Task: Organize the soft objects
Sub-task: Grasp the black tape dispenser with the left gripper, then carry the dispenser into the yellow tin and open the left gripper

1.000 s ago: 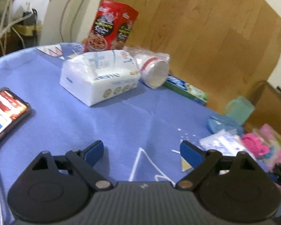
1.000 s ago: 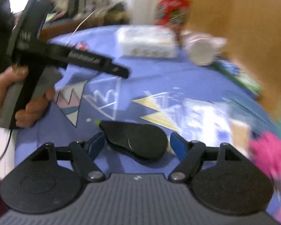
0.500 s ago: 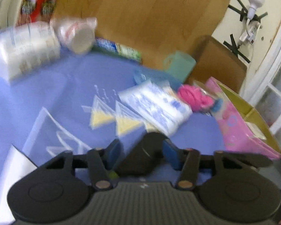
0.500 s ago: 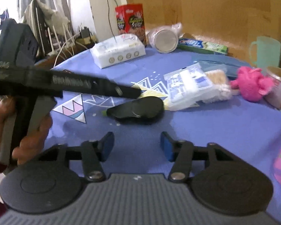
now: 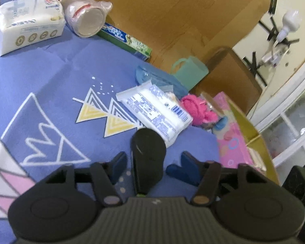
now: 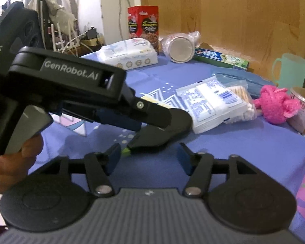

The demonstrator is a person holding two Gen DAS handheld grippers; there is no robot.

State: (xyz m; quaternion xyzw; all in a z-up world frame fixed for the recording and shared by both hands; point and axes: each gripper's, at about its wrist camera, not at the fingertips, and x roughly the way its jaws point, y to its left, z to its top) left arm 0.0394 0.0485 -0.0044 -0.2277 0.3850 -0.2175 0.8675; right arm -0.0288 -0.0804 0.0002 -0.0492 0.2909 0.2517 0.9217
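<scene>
A flat black pad-like object (image 5: 148, 158) lies on the blue tablecloth, between the fingers of my open left gripper (image 5: 152, 164); the pads do not touch it. In the right wrist view the same object (image 6: 164, 132) lies under the left gripper's tip, just ahead of my open, empty right gripper (image 6: 147, 158). Beyond it lie a white-blue soft pack (image 5: 154, 109) (image 6: 209, 105), a pink plush toy (image 5: 199, 111) (image 6: 276, 105) and a white tissue pack (image 5: 24, 26) (image 6: 130, 53).
At the table's back are a red cereal box (image 6: 143, 25), a wrapped cup stack (image 5: 85, 20), a toothpaste box (image 5: 126, 38), a teal mug (image 5: 190, 71) and a blue lid (image 5: 158, 79). A pink box (image 5: 233, 142) stands at the right edge. Cotton swabs (image 6: 242, 95) lie beside the pack.
My left gripper has swung right from the tissue pack to the black object and now straddles it, with its jaws wider than half a second ago. My right gripper has moved closer to that object.
</scene>
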